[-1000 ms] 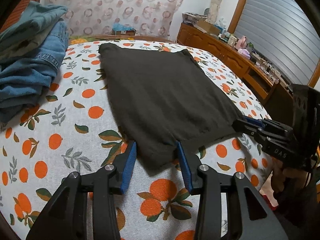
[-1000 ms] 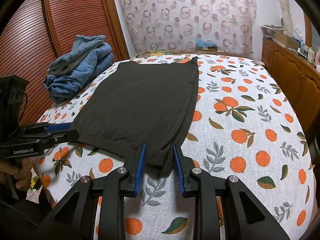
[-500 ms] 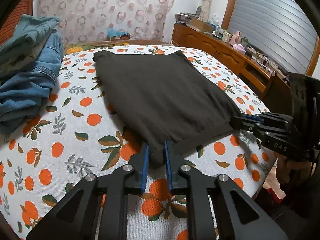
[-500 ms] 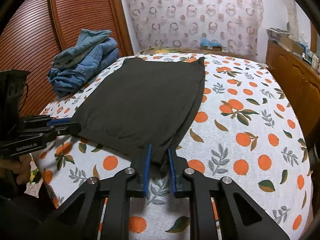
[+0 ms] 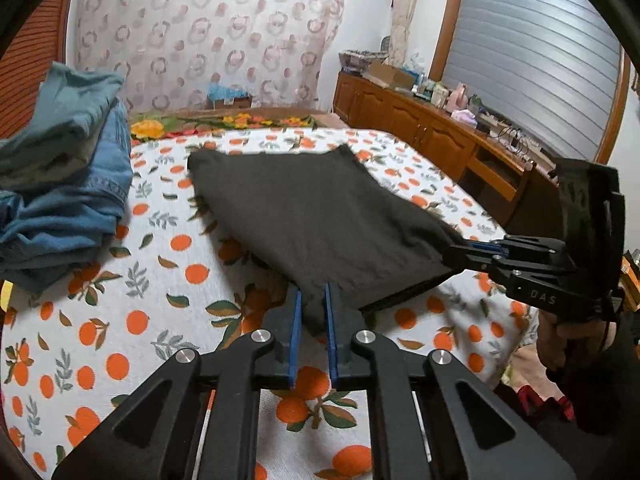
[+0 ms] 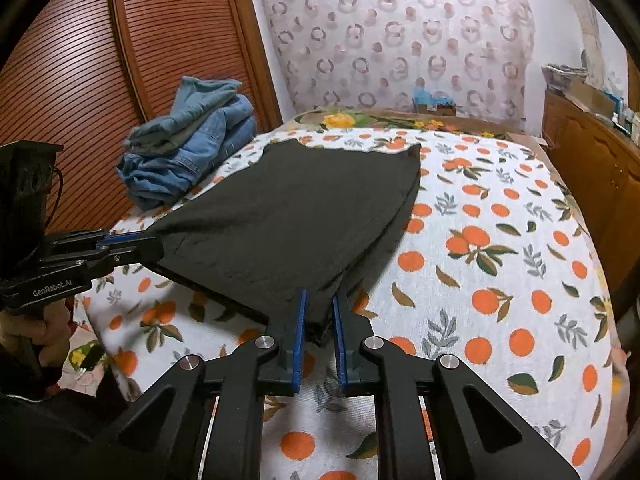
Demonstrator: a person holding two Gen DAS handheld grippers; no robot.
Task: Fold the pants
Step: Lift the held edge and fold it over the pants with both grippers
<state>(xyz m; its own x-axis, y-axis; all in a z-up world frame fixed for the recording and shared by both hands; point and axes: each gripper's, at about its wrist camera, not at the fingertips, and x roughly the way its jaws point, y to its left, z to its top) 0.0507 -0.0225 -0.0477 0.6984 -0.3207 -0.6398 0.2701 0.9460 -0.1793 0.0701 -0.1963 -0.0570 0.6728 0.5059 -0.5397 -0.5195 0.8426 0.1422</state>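
The dark pants (image 5: 320,216) lie folded flat on the bed (image 5: 160,320), with their near hem raised off the orange-print cover. The left hand-held gripper (image 5: 312,300) has just closed its jaws on one near corner of the hem, and the right hand-held gripper (image 6: 319,300) has just closed on the other corner; cloth is pinched between the blue pads of each.

To the right of the pants the cover lies bare across to the bed's edge, with a wooden cabinet (image 6: 592,160) beyond. To their left a stack of jeans (image 6: 188,148) sits close to the far corner.

The left view alone shows the cluttered cabinet top and a slatted shutter (image 5: 532,60). The right view alone shows the slatted wooden door (image 6: 100,60) behind the jeans.
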